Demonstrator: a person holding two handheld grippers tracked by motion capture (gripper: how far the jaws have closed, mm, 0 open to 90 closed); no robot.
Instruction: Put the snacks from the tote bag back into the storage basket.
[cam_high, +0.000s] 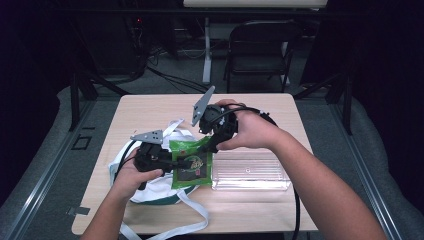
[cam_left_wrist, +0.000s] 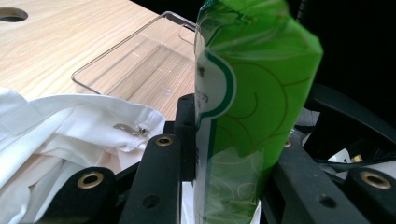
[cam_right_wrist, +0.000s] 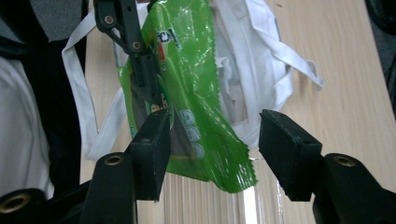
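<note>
Between the left jaws: the green snack packet (cam_left_wrist: 252, 93) is pinched tight at one side edge by the left gripper (cam_high: 167, 161), so it's held up off the table, not lying on it.
Right jaws: spread wide around the packet's far end, and I can't see either pad pressing on it, so the right gripper (cam_right_wrist: 212, 144) isn't gripping anything.
Packet's long axis: in the high view it runs roughly toward and away from the person, hanging above the near-middle of the table (cam_high: 150, 107).
Under it: white cloth bag (cam_high: 150, 187) with loose straps, out toward the near-left edge.
Next to it: clear plastic tray (cam_high: 250, 172), just to the packet's right and closer to the right gripper.
My guess: the left hand has full control, so the packet goes down into the bag or sideways into the tray.
</note>
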